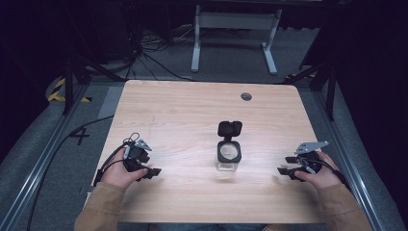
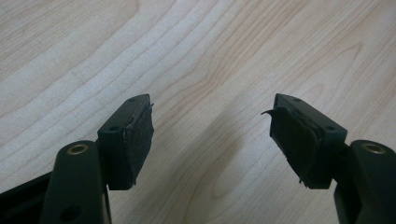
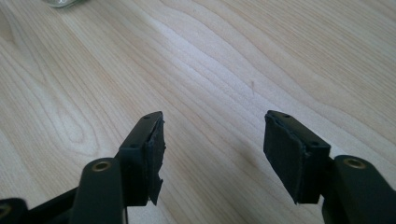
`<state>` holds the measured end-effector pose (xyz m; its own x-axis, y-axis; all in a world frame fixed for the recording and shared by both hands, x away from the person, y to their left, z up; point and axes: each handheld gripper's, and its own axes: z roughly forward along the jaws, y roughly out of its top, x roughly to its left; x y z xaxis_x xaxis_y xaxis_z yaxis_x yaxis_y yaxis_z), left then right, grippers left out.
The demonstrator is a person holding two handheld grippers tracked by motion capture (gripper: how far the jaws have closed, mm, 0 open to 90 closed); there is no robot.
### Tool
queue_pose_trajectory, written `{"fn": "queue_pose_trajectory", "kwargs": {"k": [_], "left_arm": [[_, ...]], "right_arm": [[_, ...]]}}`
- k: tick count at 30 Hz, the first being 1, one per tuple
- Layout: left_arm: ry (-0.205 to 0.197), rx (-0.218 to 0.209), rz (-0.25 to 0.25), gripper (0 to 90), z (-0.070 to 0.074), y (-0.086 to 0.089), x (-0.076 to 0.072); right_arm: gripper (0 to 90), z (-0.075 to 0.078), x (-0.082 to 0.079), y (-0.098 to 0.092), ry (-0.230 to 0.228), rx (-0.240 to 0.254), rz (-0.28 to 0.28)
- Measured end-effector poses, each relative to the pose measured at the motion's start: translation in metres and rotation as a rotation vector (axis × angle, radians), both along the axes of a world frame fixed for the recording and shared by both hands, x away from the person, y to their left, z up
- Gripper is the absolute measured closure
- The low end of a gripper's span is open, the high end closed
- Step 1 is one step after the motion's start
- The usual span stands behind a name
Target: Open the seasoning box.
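Both tools, the left tool (image 1: 153, 172) and right tool (image 1: 284, 165), rest spread and empty on the counter (image 1: 183, 110), with the clear jar (image 1: 228, 159) between them, its black lid (image 1: 229, 128) flipped open, untouched, so closing it seemingly remains.

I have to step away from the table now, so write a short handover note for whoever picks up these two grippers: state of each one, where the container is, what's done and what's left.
Left gripper: open, holding nothing, low over the table near its front left.
Right gripper: open, holding nothing, near the front right.
The clear container stands upright at the middle of the table between the two grippers, apart from both. Its black hinged lid is flipped open towards the far side.
Done: nothing in hand; the lid is already up.
Left: probably shutting the lid or moving the container; neither gripper touches it yet.
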<state>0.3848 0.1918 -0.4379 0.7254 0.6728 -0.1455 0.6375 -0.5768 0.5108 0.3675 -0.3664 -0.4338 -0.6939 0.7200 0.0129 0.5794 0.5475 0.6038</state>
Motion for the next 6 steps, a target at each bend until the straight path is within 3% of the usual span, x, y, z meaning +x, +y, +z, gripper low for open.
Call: {"fn": "queue_pose_trajectory", "kwargs": {"k": [6], "left_arm": [[-0.004, -0.003, 0.001, 30.4, 0.0007, 0.0006, 0.0008]], "right_arm": [[39.1, 0.0012, 0.0004, 0.0008, -0.006, 0.006, 0.000]]}}
